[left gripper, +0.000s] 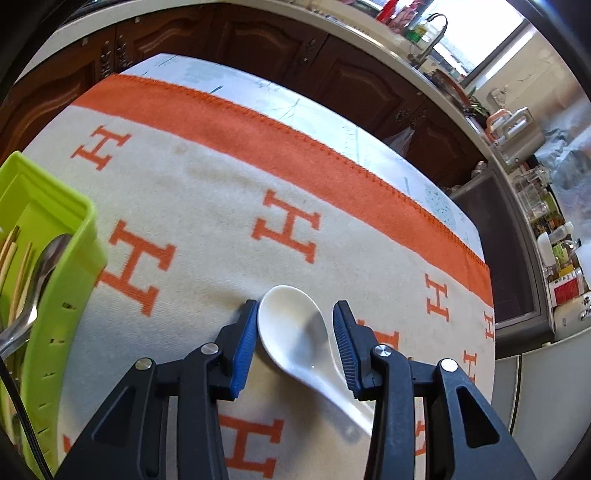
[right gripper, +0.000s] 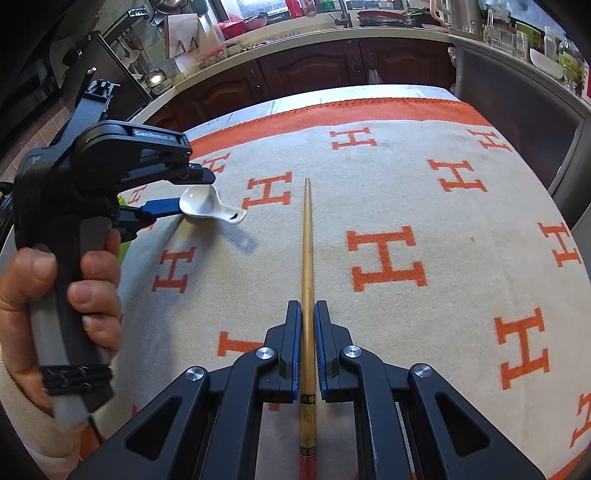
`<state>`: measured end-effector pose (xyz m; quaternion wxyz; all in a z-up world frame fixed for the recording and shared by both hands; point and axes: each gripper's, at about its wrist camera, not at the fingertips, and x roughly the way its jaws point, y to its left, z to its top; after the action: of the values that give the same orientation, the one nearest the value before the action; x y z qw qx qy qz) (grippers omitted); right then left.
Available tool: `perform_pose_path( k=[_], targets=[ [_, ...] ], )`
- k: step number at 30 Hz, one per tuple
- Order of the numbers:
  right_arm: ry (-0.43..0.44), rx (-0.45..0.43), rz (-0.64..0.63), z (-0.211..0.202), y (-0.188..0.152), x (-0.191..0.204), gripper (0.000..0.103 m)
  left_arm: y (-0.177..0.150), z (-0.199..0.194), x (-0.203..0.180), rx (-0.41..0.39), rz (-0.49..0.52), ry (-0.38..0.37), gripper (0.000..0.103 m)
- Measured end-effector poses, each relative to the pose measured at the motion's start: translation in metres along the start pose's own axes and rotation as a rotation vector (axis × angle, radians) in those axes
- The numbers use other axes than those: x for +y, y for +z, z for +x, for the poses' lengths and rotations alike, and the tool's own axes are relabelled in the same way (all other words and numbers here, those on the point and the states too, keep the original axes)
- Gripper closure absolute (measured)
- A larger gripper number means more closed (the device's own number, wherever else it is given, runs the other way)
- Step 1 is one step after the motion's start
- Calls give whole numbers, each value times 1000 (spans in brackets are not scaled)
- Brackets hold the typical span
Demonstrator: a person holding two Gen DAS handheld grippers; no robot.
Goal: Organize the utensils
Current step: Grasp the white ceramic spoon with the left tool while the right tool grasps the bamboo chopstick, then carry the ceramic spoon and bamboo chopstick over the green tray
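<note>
A white ceramic soup spoon (left gripper: 291, 332) sits between the blue pads of my left gripper (left gripper: 295, 305), which is shut on its bowl, the handle trailing back to the right. In the right wrist view the same spoon (right gripper: 207, 207) hangs just above the blanket and casts a shadow, held by the left gripper (right gripper: 195, 192) in a person's hand (right gripper: 92, 288). My right gripper (right gripper: 307, 304) is shut on a long bamboo chopstick (right gripper: 307, 240) that points straight ahead. A lime-green utensil tray (left gripper: 74, 266) stands at the left, holding chopsticks (left gripper: 16, 266) and a metal spoon (left gripper: 44, 269).
A cream blanket with orange H letters and an orange border (right gripper: 388, 206) covers the table. Dark wooden cabinets (left gripper: 258, 40) and a cluttered counter (right gripper: 369, 26) lie beyond the far edge. Jars and bottles (left gripper: 554, 258) line the right side.
</note>
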<state>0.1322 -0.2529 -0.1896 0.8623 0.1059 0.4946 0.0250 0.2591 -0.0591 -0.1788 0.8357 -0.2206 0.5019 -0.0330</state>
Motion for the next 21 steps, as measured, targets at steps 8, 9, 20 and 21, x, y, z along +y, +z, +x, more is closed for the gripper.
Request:
perform_pose_path(
  k=[8,9,20,21],
  targets=[
    [2,-3,-4,-1,0,-1,95,-10,3,12,5,-7,-158,76],
    [-2,-3,-7,-1,0,0,95,-12,4,11,1,7,-152,84],
    [-12,-7,-12,-3,-1,0,96,-20,9,-11,10,155,-152,98],
    [-13,-6,-6,-4,-1,-1,96,-20,6,-10,17,157,-159,98]
  ],
)
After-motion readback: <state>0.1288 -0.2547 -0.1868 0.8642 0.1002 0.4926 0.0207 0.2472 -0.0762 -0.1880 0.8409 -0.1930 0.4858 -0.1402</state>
